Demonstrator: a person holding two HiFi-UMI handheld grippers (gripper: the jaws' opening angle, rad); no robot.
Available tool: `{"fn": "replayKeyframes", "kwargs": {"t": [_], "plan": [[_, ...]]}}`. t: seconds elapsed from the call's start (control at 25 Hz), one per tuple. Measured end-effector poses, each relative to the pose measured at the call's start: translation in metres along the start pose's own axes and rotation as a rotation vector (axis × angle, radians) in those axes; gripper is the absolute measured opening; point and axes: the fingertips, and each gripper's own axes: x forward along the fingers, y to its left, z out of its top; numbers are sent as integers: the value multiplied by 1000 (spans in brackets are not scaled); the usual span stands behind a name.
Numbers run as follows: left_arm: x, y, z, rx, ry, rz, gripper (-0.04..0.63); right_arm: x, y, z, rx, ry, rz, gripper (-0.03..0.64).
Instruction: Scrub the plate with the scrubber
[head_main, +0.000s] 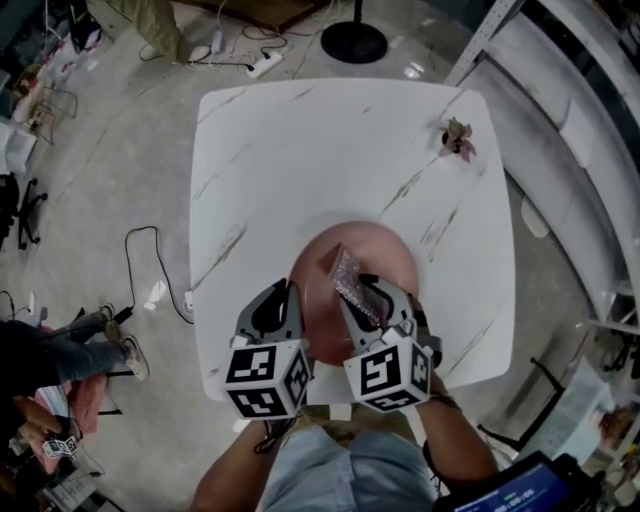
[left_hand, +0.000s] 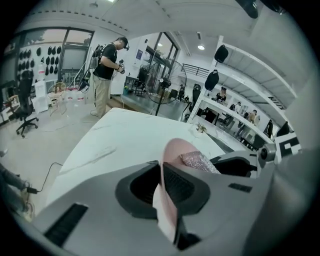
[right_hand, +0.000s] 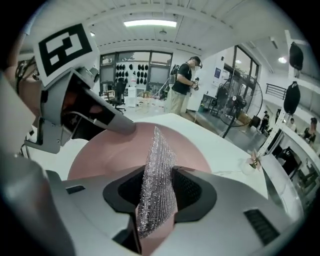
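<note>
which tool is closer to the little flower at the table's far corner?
Right. The right tool, gripping the scrubber, is toward the person and slightly left of the flower; the left tool, clamped on the plate, is farther left.

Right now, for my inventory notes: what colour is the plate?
Pink. The plate shows best in the right gripper view.

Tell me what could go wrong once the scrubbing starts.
1. The left gripper pinches the pink plate only at its thin rim; scrubbing pressure might work the rim loose or tip the plate.
2. The plate lies close to the near edge of the table, so a hard stroke toward the person could push it off.
3. The right gripper holds the scrubber by a narrow strip; it may fold or slip out.
</note>
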Motion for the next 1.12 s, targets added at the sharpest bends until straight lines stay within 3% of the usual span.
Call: {"fn": "replayKeyframes", "kwargs": {"t": [0.16, 0.4, 0.52, 0.64, 0.84, 1.12], "plan": [[0, 5, -3, -15, 7, 10, 26, -6, 0, 5, -21, -50, -27, 104], [-1, 2, -1, 7, 15, 5, 26, -9, -32, 12, 143, -86, -82, 75], [0, -2, 3, 24, 5, -12, 26, 0, -50, 15, 143, -58, -115, 74], [3, -4, 10, 42, -17, -31, 29, 15, -40, 18, 116, -55, -44, 69], [6, -13, 22, 136, -41, -54, 29, 24, -12, 38, 48, -128, 97, 58], [8, -12, 34, 125, -36, -54, 29, 23, 19, 44, -97, -157, 261, 55]]}}
